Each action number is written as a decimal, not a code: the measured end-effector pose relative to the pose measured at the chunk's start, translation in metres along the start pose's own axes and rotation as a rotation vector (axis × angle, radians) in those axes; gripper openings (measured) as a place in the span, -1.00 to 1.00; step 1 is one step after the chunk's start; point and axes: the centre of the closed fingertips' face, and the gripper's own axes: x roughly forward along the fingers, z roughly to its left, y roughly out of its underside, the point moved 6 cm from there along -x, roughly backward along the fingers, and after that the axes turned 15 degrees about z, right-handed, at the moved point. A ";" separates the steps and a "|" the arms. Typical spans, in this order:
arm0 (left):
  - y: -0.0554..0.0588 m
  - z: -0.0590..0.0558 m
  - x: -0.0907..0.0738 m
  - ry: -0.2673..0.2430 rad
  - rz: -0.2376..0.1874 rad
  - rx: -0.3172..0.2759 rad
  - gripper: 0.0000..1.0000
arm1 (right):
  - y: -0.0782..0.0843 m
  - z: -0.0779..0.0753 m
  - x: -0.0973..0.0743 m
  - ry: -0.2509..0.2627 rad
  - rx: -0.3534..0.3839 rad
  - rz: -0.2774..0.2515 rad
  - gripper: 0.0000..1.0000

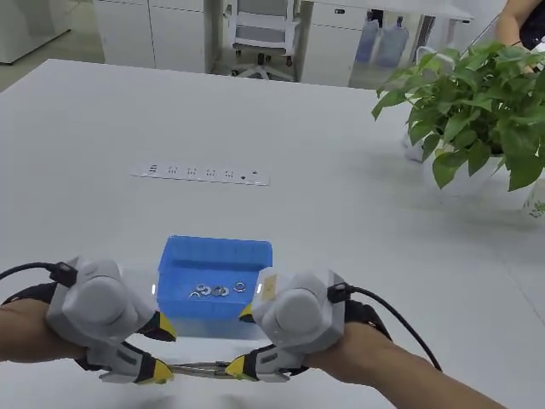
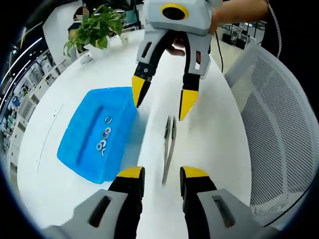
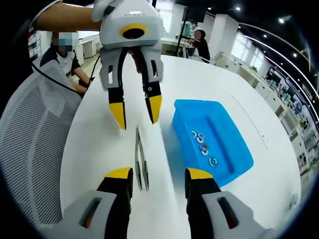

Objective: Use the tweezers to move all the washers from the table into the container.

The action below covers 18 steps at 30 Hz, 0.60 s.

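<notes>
The white desk (image 1: 341,213) carries a blue container (image 1: 215,256) at the lower centre of the head view, with tweezers (image 1: 200,369) lying flat just below it. A socket strip (image 1: 201,174) sits above the container, and a potted plant (image 1: 468,119) stands at the upper right.

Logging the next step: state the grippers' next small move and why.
Probably draw both grippers back: the thin metal tweezers lie flat on the white table between the open left gripper and right gripper, and the small metal washers lie inside the blue plastic container.
</notes>
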 end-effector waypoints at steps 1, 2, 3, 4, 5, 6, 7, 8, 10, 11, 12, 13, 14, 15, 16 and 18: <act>0.000 0.000 -0.003 -0.004 -0.017 -0.017 -0.29 | 0.002 -0.001 -0.003 0.005 0.013 -0.001 -0.09; 0.001 -0.001 -0.007 -0.002 -0.034 -0.039 -0.25 | 0.004 -0.002 -0.006 0.010 0.023 -0.007 -0.06; 0.002 -0.002 -0.010 0.003 -0.041 -0.058 -0.21 | 0.006 -0.003 -0.010 0.020 0.040 -0.016 -0.03; 0.004 -0.003 -0.014 0.010 -0.045 -0.079 -0.18 | 0.009 -0.004 -0.014 0.025 0.058 -0.020 0.02; 0.004 -0.004 -0.017 0.002 -0.052 -0.082 -0.14 | 0.011 -0.005 -0.016 0.030 0.074 -0.024 0.06; 0.004 -0.004 -0.022 -0.012 -0.068 -0.092 -0.12 | 0.014 -0.006 -0.019 0.039 0.094 -0.031 0.11; 0.004 -0.004 -0.023 -0.013 -0.072 -0.098 -0.10 | 0.016 -0.008 -0.021 0.045 0.115 -0.037 0.14; 0.006 -0.003 -0.027 -0.015 -0.085 -0.119 -0.07 | 0.020 -0.009 -0.025 0.047 0.140 -0.042 0.17; 0.006 -0.004 -0.034 -0.029 -0.111 -0.132 -0.01 | 0.025 -0.012 -0.031 0.067 0.169 -0.053 0.23; 0.007 -0.004 -0.035 -0.034 -0.116 -0.135 0.03 | 0.028 -0.013 -0.034 0.075 0.187 -0.064 0.26; 0.009 -0.003 -0.037 -0.041 -0.120 -0.139 0.06 | 0.029 -0.014 -0.037 0.077 0.201 -0.070 0.30; 0.009 -0.003 -0.040 -0.053 -0.125 -0.142 0.08 | 0.031 -0.014 -0.039 0.079 0.211 -0.078 0.34; 0.009 -0.003 -0.042 -0.060 -0.131 -0.144 0.12 | 0.032 -0.014 -0.041 0.083 0.217 -0.084 0.38; 0.008 -0.004 -0.045 -0.067 -0.144 -0.149 0.16 | 0.035 -0.014 -0.044 0.087 0.223 -0.085 0.43; 0.007 -0.005 -0.047 -0.070 -0.154 -0.151 0.19 | 0.037 -0.015 -0.046 0.092 0.230 -0.088 0.46; 0.006 -0.007 -0.052 -0.077 -0.172 -0.157 0.26 | 0.041 -0.015 -0.052 0.104 0.247 -0.105 0.55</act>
